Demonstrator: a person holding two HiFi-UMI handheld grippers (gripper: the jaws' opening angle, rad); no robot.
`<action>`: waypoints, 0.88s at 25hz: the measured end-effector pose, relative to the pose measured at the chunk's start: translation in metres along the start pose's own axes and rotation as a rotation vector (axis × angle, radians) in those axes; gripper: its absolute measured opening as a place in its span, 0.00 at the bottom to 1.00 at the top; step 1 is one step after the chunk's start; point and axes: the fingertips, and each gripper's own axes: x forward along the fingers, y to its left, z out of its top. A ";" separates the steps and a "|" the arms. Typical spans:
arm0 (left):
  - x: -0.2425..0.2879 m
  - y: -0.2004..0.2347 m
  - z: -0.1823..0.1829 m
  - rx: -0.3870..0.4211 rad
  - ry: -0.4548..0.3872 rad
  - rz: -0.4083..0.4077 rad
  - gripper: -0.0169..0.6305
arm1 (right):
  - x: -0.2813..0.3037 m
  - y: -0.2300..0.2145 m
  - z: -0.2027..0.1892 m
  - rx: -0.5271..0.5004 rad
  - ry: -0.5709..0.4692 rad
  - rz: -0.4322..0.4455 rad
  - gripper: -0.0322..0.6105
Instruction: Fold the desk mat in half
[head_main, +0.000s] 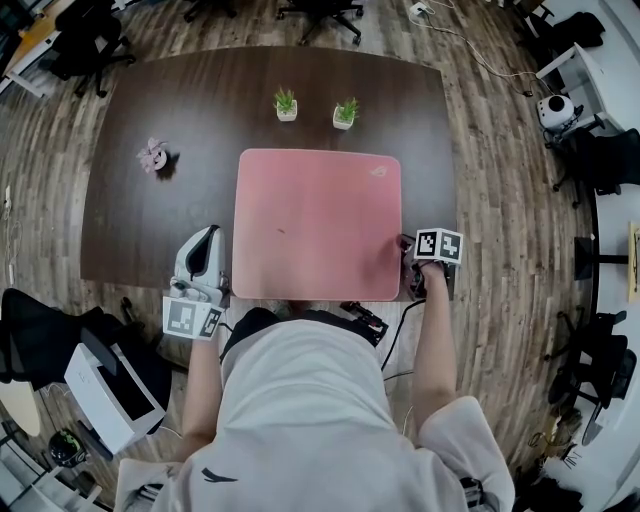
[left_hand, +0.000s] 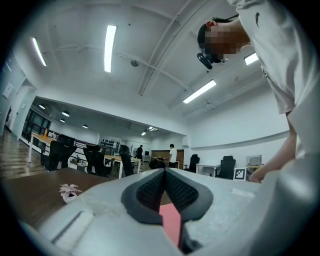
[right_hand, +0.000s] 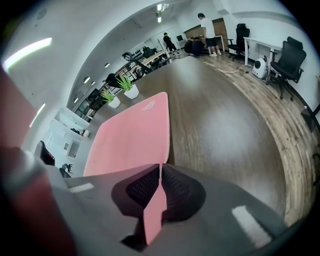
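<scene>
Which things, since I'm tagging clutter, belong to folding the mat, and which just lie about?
In the job:
pink desk mat
left gripper, shut on the mat
right gripper, shut on the mat

Lying about, on the table:
left potted plant
right potted plant
pink flower ornament

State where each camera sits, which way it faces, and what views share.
Head view: on the person's head, steeply down onto the dark brown wooden table; torso, arms, left claw, right claw show.
Left gripper view: on the left claw, low across the table into the office; pads, forearm show.
Right gripper view: on the right claw, along the pink rectangular desk mat; pads show.
Shared: the mat, clamped by both claws.
</scene>
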 end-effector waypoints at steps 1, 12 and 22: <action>0.000 0.000 0.000 -0.001 0.001 -0.001 0.03 | 0.001 -0.002 0.000 0.007 0.006 0.005 0.08; 0.000 0.001 0.000 -0.012 0.000 -0.008 0.03 | 0.010 -0.008 -0.004 0.063 0.046 0.080 0.12; 0.004 0.000 -0.002 -0.021 0.001 -0.021 0.03 | 0.003 0.003 0.000 0.089 0.046 0.180 0.08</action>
